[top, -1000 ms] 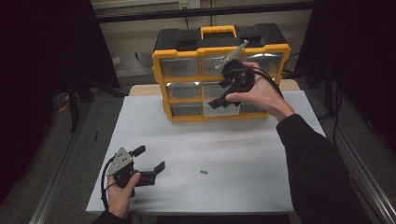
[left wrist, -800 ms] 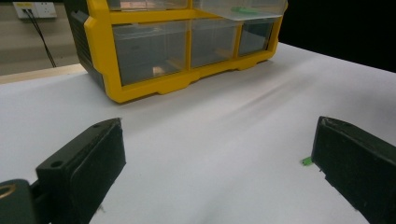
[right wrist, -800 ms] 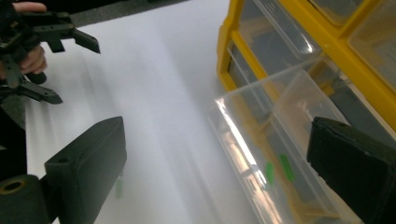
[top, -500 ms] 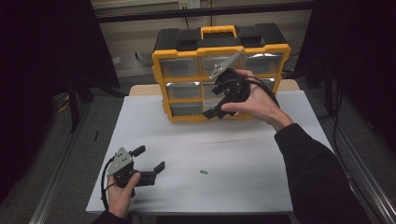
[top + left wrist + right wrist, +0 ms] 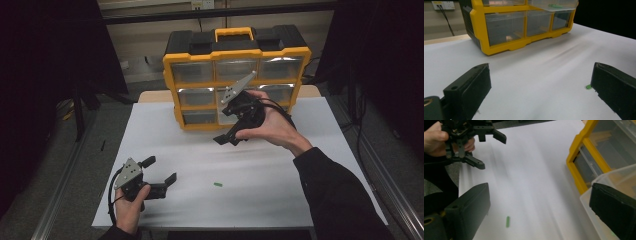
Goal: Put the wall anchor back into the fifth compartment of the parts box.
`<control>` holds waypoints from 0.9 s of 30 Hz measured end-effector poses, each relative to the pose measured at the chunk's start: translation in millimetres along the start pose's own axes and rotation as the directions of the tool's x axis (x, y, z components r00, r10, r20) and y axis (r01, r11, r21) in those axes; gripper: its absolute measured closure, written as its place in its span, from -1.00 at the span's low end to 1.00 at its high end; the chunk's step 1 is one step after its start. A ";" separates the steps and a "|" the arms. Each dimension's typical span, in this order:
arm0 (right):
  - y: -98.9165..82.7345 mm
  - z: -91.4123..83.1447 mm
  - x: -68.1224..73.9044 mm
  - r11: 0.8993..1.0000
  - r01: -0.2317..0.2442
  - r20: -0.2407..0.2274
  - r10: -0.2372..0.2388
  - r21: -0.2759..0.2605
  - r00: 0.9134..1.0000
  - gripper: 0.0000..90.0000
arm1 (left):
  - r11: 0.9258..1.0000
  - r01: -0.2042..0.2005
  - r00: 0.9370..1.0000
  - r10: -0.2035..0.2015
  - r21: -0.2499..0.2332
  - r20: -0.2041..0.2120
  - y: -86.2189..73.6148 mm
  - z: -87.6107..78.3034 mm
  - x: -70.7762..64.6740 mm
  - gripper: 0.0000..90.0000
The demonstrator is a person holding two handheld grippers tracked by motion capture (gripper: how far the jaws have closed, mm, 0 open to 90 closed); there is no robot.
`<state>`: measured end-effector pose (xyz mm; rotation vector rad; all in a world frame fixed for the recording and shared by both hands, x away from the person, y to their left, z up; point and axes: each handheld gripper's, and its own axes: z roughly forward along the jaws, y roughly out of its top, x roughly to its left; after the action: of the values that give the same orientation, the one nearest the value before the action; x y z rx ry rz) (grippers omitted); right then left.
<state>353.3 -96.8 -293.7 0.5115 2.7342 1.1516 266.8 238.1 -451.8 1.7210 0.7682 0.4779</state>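
Your right tongs (image 5: 231, 135) hang released before the yellow drawer box (image 5: 235, 60); your left tongs (image 5: 161, 171) rest released on the counter (image 5: 300, 200), near a green piece (image 5: 218, 184).

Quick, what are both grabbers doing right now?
Left gripper: open, holding nothing, low over the white table.
Right gripper: open, holding nothing, by the yellow drawer box.

A white rectangular table (image 5: 320, 165) with a pale wooden far edge stands on a grey floor (image 5: 75, 165). Beyond its far edge runs a beige wall (image 5: 145, 40) bearing a white socket (image 5: 443, 5). Darkness flanks both sides.
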 end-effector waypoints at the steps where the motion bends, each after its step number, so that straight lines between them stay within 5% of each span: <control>1: -1.1 1.4 1.9 1.000 0.000 -0.002 0.000 -0.002 1.000 -0.93 | 1.000 0.000 1.000 0.000 0.000 0.000 0.0 -0.1 0.0 -0.94; 16: -26.2 39.5 25.7 0.998 0.010 -0.053 -0.008 0.055 0.999 -0.85 | 1.000 -0.002 1.000 0.002 0.003 0.004 0.0 0.0 0.1 -0.94; 27: -50.1 72.4 21.5 0.993 -0.028 -0.115 0.042 0.117 0.993 -0.81 | 1.000 -0.003 1.000 0.003 0.006 0.003 0.0 0.0 0.1 -0.94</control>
<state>338.3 -73.2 -380.0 0.5240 2.9170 1.0683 266.9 238.2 -451.8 1.7282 0.7653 0.4751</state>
